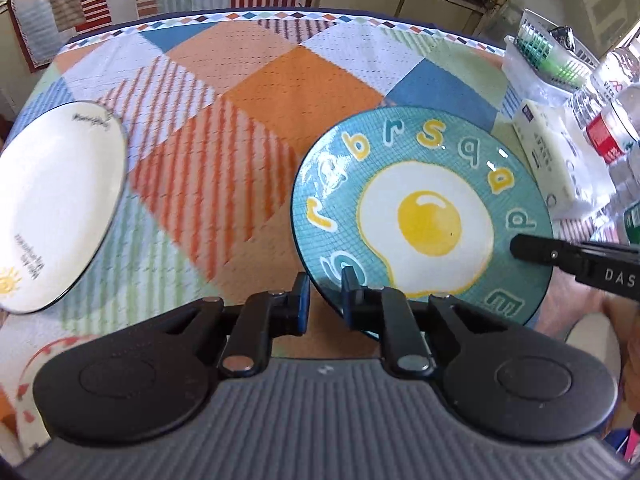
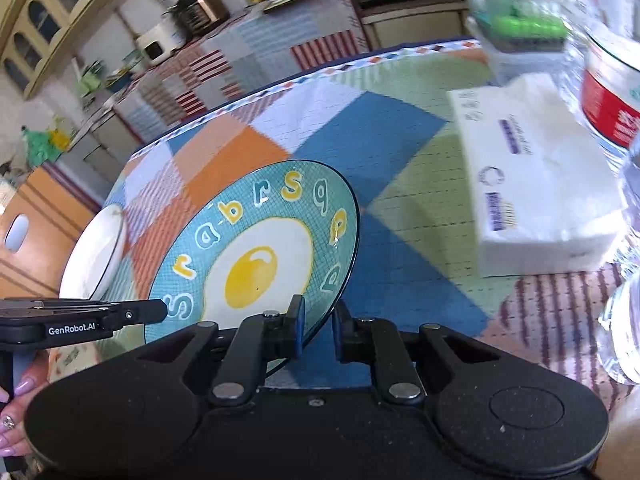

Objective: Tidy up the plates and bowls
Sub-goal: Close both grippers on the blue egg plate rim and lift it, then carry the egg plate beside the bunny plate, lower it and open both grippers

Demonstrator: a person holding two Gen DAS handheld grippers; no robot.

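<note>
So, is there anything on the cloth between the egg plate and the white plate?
Nothing visible: only bare checked tablecloth lies between the egg plate, gripped at its rim by both tongs, and the white plate.

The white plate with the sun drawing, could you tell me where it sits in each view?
Left wrist view: white plate at the far left edge, apart from the egg plate.
Right wrist view: white plate at lower left, partly behind the egg plate.
Shared landmark: the tissue pack.

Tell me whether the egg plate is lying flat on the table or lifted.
Lifted and tilted. The egg plate has its rim clamped by both the left gripper and the right gripper, with the tablecloth visible beneath its raised edge.
</note>
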